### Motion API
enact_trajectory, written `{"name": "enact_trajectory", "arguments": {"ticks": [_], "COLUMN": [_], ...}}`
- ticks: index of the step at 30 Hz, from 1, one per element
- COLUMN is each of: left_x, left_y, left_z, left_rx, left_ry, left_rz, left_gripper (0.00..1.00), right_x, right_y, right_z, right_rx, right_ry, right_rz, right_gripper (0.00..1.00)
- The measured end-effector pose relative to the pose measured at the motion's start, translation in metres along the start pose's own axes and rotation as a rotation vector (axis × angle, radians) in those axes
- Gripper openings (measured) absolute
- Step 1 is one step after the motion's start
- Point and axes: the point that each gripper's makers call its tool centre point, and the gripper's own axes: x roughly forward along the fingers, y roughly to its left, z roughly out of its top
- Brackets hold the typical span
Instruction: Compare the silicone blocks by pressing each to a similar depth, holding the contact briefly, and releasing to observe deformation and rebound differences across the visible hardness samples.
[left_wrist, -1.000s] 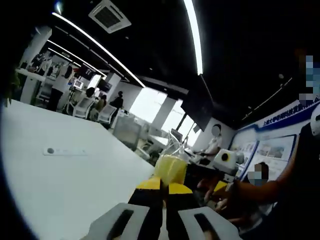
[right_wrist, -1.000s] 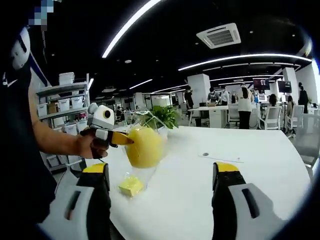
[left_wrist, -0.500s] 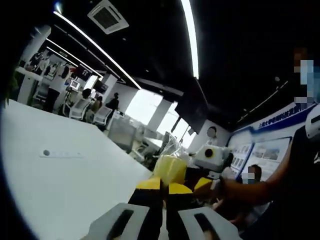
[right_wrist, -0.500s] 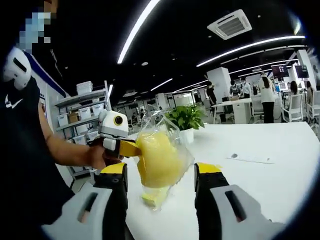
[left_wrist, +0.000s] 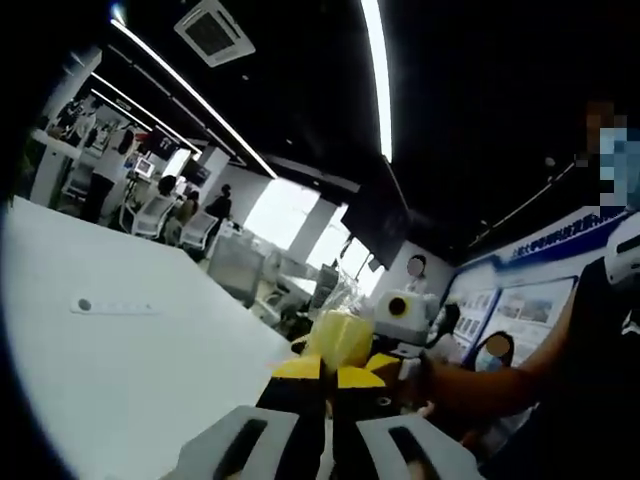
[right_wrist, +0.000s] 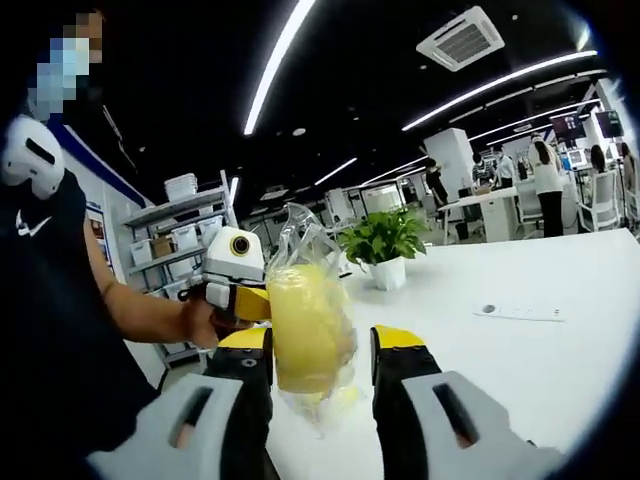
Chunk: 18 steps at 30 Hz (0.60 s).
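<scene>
A pale yellow silicone block (right_wrist: 308, 328) in a clear plastic bag hangs above the white table (right_wrist: 520, 380). My left gripper (right_wrist: 252, 303) comes in from the left and is shut on the bag's side. My right gripper (right_wrist: 320, 342) straddles the block, its yellow-tipped jaws close against both sides of the bag. A smaller yellow piece (right_wrist: 342, 400) shows at the bag's bottom. In the left gripper view my left gripper (left_wrist: 328, 372) has its tips together just under the yellow block (left_wrist: 340, 338), and the right gripper (left_wrist: 388, 362) is right beside it.
The person's arm (right_wrist: 150, 315) reaches in from the left. A potted plant (right_wrist: 385, 245) and a thin strip (right_wrist: 520, 312) sit on the table. Shelves with boxes (right_wrist: 180, 240) stand behind. People and chairs (left_wrist: 150, 205) are far off.
My right gripper's jaws have narrowed from wide apart to close around the bagged block, and the gripper has moved in on it. The left gripper has kept its hold.
</scene>
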Motion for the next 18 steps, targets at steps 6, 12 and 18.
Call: {"name": "enact_trajectory", "arguments": {"ticks": [6, 12, 18], "left_x": [-0.0011, -0.0011, -0.0023], "left_y": [-0.0016, -0.0022, -0.0012], "left_z": [-0.0025, 0.0002, -0.0009], "left_rx": [-0.022, -0.015, 0.055], "left_ry": [-0.002, -0.012, 0.012], "left_rz": [-0.008, -0.008, 0.026], "left_gripper": [0.0, 0.0, 0.0], "right_x": [-0.0014, -0.0004, 0.0017], "right_y": [0.0028, 0.009, 0.0097], "right_z": [-0.0013, 0.0028, 0.0005], "right_rx": [0.027, 0.021, 0.004], "right_ry": [0.004, 0.018, 0.05], "right_rz": [0.007, 0.013, 0.013], "right_gripper": [0.21, 0.11, 0.07]}}
